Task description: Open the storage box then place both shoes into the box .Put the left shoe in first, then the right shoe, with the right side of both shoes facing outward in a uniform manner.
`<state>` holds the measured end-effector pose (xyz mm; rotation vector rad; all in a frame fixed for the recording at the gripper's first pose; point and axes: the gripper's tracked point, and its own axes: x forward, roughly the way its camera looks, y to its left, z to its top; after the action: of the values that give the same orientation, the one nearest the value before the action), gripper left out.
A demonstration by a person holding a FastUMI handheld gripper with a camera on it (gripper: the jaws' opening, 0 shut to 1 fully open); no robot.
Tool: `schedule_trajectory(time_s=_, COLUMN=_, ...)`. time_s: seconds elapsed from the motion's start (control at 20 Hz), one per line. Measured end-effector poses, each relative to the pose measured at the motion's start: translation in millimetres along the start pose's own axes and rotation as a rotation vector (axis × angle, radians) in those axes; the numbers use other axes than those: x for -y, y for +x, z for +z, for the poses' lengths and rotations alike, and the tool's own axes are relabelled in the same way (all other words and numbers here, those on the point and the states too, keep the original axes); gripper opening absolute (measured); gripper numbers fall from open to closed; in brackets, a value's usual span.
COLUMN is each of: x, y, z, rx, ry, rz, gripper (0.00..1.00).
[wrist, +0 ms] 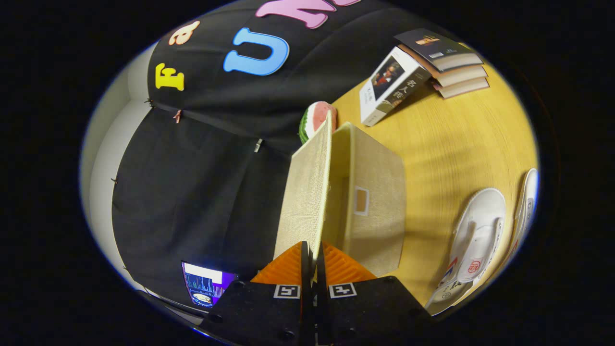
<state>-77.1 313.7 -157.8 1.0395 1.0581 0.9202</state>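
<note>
**Lid pinched, box open**

Gripper (311, 257) fingers nearly closed, both pressing on the edge of the box lid (303, 192); lid raised, standing on edge btwn the fingers & running fwd from them. View is rolled sideways. Storage box (379, 206), beige fabric w/ small label window, sits just beside the lid, opening exposed, on wooden table (447, 144). Two white shoes (475, 240) lie side by side on table, well apart from box. Stack of books (423, 67) beyond box; watermelon-slice toy (314, 120) just behind lid's far end. Monitor (206, 283) near the fingers' base.
</note>
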Motion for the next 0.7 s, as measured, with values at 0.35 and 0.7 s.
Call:
schedule_trajectory(time_s=0.35, x=-101, y=22, z=12, rx=0.027, ry=-0.086, rz=0.126, gripper=0.11)
schedule_trajectory(time_s=0.7, x=-161, y=83, z=-6, rx=-0.031, ry=-0.137, rz=0.182, gripper=0.11)
